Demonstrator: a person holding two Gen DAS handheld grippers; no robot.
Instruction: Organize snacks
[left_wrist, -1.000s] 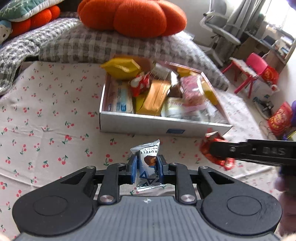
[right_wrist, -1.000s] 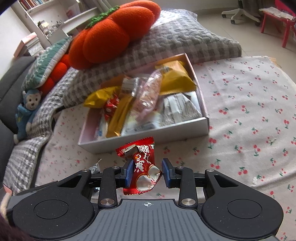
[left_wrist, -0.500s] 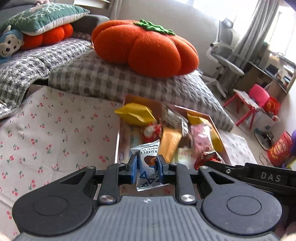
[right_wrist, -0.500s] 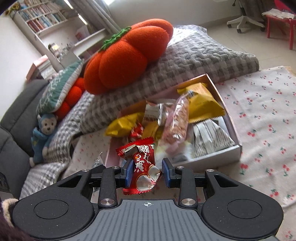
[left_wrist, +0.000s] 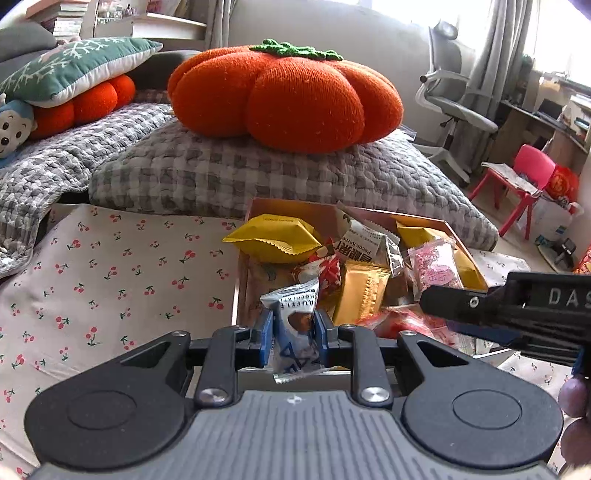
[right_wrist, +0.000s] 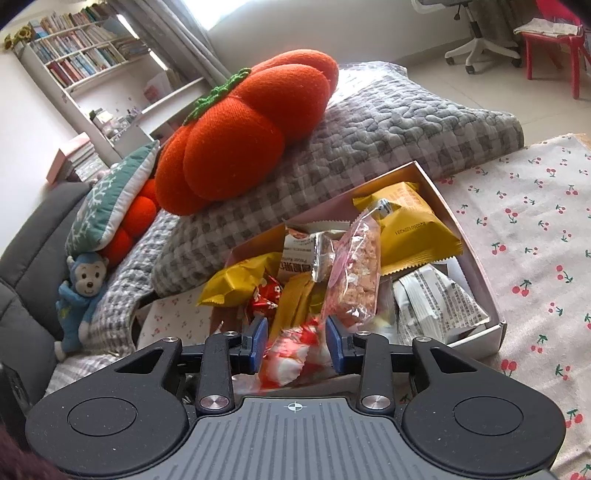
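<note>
Our left gripper (left_wrist: 293, 328) pinches a silver-and-blue truffle chocolate packet (left_wrist: 295, 325) between its blue pads, the packet standing upright over the near edge of the snack box (left_wrist: 424, 221). Our right gripper (right_wrist: 295, 341) has its jaws opening, and the red-and-white candy wrapper (right_wrist: 291, 356) between them is blurred and sits lower than the pads, apparently loose, above the front of the same box. In the left wrist view the right gripper's black finger reaches in from the right, with that red wrapper just under it. We see the box crowded with yellow packets (right_wrist: 410, 221), a gold bar (left_wrist: 360, 291), a pink rice-crisp packet (right_wrist: 356, 269) and a grey-and-white pouch (right_wrist: 436, 306). It lies on a cherry-print cloth (left_wrist: 110, 280), just before a grey checked cushion (left_wrist: 258, 173) bearing an orange pumpkin pillow (left_wrist: 288, 99).
</note>
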